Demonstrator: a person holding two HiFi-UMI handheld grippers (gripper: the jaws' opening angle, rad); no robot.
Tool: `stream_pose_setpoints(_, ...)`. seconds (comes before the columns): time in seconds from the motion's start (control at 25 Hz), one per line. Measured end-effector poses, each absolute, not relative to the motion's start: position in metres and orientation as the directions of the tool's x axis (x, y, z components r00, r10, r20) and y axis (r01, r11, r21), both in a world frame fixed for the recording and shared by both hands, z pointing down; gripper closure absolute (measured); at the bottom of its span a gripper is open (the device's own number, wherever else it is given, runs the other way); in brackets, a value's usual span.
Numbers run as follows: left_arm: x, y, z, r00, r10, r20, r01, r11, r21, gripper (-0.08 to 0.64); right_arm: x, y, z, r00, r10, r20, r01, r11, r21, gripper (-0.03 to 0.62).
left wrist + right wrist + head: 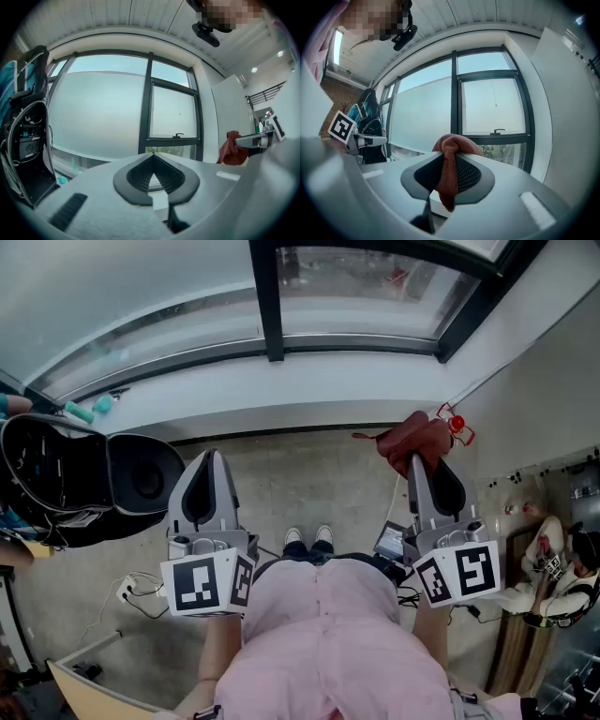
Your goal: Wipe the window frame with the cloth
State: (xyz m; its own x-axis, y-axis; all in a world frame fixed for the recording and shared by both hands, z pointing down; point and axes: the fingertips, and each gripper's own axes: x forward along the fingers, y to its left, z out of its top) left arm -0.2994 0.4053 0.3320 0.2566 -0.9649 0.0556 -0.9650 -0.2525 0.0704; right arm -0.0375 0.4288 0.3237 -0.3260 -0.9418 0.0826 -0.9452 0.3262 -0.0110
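Right tongs [452, 157] clamp the cloth [448, 183], apart from the window frame [454, 93].

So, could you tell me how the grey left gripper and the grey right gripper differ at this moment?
The left gripper is shut on nothing; the right gripper is shut on a reddish-brown cloth. The left gripper is beside a black backpack, the right gripper by the white side wall. Both are grey and face the black window frame without touching it.

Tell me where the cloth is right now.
The reddish cloth is clamped in the right claw, at the head view's right, in front of the dark window frame.
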Motion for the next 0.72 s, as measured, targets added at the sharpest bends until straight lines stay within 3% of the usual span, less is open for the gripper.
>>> stream_pose_setpoints(0.72, -0.246, 0.412, 0.342, 0.251, -0.966, 0.06, -0.967, -0.247, 0.065, 0.568, -0.014, 0.422, 0.332, -0.443, -0.896, 0.029, -0.896, 0.442, -0.037, 0.518)
